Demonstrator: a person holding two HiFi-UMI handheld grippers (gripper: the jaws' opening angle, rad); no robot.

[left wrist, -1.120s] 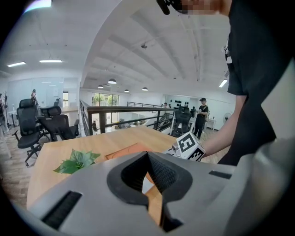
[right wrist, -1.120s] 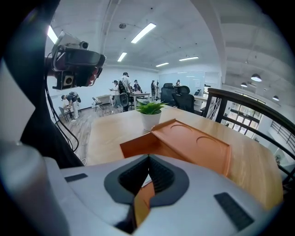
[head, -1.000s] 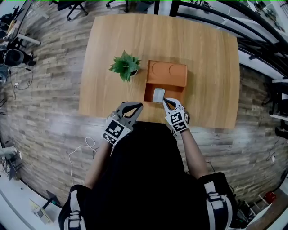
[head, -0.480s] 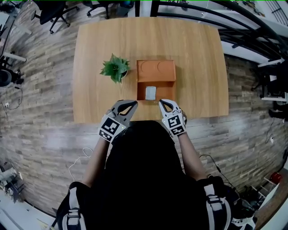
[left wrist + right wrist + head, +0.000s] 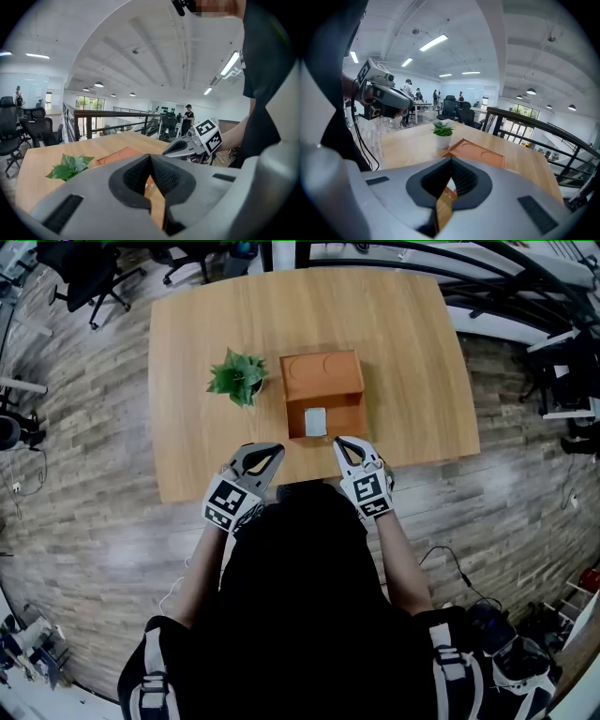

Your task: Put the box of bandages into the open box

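Note:
An orange open box (image 5: 323, 388) stands mid-table with its lid part folded back at the far side. The bandage box (image 5: 315, 420), small and grey-white, lies inside the near compartment. My left gripper (image 5: 266, 450) hovers over the table's front edge, left of the orange box, shut and empty. To the right of the box's near corner my right gripper (image 5: 343, 443) is shut too, with nothing held. In the left gripper view the pads (image 5: 140, 176) meet at the tip. The right gripper view shows the orange box (image 5: 480, 152) beyond the closed jaws.
A small potted plant (image 5: 237, 377) stands just left of the orange box. The wooden table (image 5: 403, 352) ends just under both grippers. Office chairs and a railing ring the table on a plank floor (image 5: 84, 512).
Both grippers have drawn back from the orange box toward the table's front edge. The bandage box stays in the box, apart from the right gripper. The head view has shifted.

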